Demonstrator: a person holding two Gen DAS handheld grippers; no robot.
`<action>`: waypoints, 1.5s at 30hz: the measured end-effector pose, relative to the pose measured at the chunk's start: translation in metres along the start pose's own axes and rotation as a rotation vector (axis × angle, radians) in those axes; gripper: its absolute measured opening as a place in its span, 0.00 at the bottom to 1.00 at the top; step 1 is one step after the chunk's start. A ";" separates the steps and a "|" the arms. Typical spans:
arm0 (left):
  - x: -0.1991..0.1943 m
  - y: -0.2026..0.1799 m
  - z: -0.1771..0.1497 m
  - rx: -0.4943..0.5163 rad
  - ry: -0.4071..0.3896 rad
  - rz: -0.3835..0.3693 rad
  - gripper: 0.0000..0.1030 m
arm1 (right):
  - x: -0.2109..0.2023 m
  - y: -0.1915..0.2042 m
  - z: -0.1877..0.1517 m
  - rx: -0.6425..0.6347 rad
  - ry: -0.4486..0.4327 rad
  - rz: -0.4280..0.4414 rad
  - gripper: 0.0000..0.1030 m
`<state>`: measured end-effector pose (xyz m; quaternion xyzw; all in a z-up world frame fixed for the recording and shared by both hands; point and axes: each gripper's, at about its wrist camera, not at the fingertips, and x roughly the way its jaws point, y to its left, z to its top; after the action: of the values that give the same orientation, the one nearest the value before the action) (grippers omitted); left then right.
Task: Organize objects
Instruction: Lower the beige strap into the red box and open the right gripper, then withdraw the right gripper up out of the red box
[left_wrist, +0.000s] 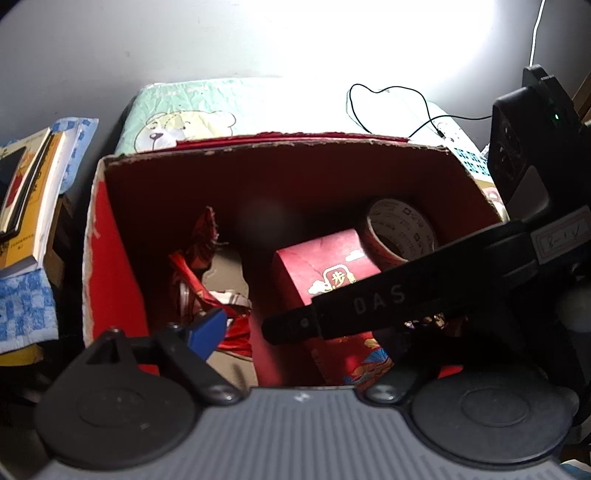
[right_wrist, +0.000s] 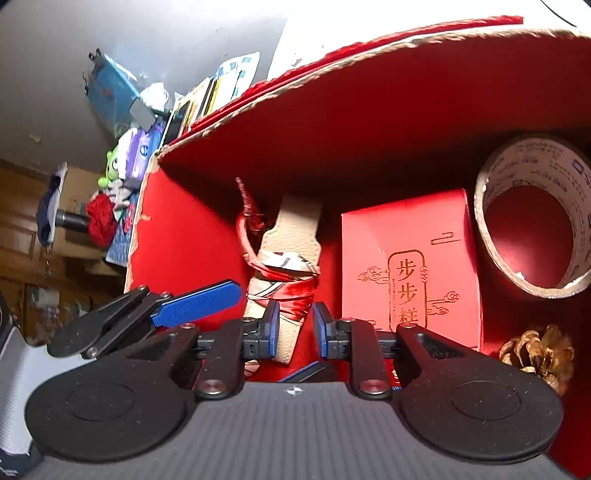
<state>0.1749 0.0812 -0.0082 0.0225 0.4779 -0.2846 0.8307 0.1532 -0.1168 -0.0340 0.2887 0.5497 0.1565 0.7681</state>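
Inside carton (right_wrist: 369, 110), right gripper (right_wrist: 293, 330) hides strap (right_wrist: 291, 236) end (jaws parted).

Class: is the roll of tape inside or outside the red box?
Inside: the roll of tape sits within the red box walls, beside the red carton.

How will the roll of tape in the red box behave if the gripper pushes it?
The roll of tape stands on its edge, leaning, so it may roll or topple. It looks stiff, with a wide open core. The small red box beside it could stop it.

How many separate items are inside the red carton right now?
4: tape roll far right, small red box middle, scarf-wrapped strap left of it, pinecone near right. The hand-held grippers may hide more.
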 end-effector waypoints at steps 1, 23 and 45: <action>0.000 0.000 0.000 0.000 -0.001 0.005 0.83 | -0.001 -0.001 0.000 0.005 -0.006 0.004 0.24; 0.006 -0.006 0.003 -0.028 0.044 0.119 0.85 | -0.014 -0.002 -0.004 0.015 -0.132 -0.039 0.28; -0.036 -0.037 -0.005 -0.011 -0.036 0.319 0.90 | -0.057 0.020 -0.032 -0.143 -0.373 -0.301 0.41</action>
<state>0.1384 0.0681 0.0271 0.0883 0.4548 -0.1470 0.8740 0.1050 -0.1241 0.0145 0.1725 0.4229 0.0230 0.8893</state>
